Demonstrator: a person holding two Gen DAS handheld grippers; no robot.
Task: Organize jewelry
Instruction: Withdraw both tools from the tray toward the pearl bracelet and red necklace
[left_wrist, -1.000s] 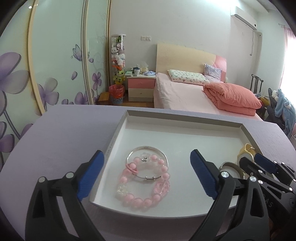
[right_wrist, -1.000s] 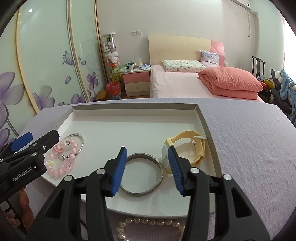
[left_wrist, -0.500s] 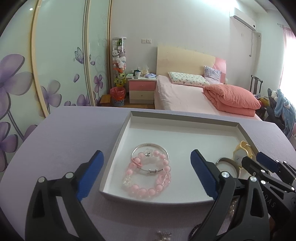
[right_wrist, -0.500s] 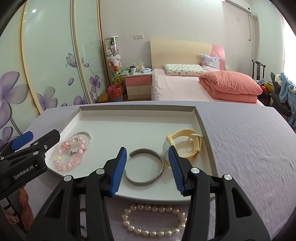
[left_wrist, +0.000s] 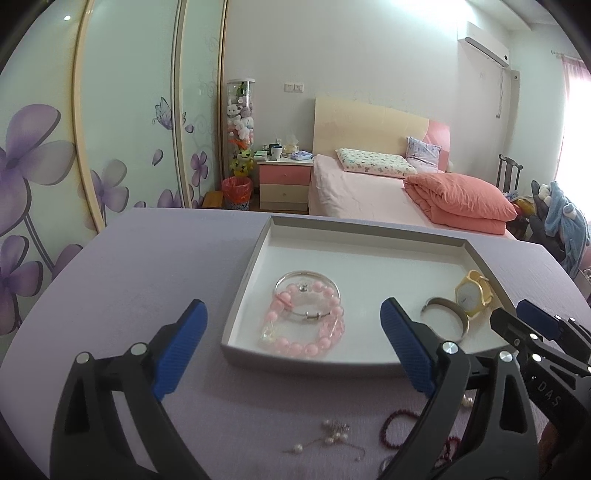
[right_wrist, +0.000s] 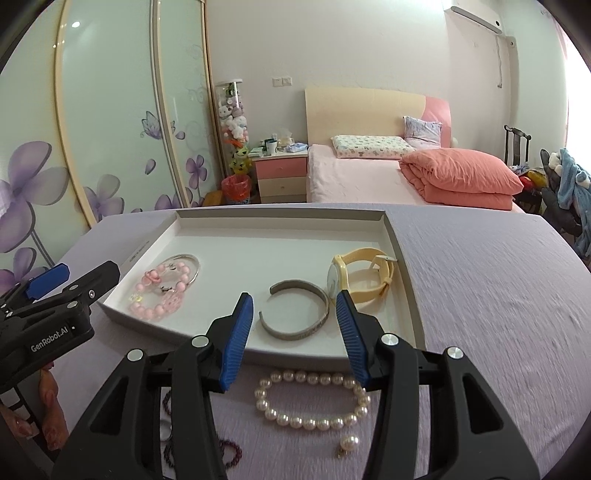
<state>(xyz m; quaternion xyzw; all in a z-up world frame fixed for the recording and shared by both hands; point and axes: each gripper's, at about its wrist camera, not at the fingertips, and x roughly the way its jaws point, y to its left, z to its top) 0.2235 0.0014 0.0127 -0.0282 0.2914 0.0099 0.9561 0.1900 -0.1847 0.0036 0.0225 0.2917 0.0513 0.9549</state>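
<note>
Four bracelets (right_wrist: 295, 314), one watch (right_wrist: 364, 282), one tray (right_wrist: 280, 214)

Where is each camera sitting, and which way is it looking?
Left wrist: it rides on the left gripper, looks forward over the tray and pink bead bracelet toward the bed; its own open fingers show, with the right gripper at the right edge.
Right wrist: it rides on the right gripper, looks over the pearl bracelet, silver cuff and yellow watch; the left gripper shows at the left.
Both share the tray, its jewelry and the bed.
</note>
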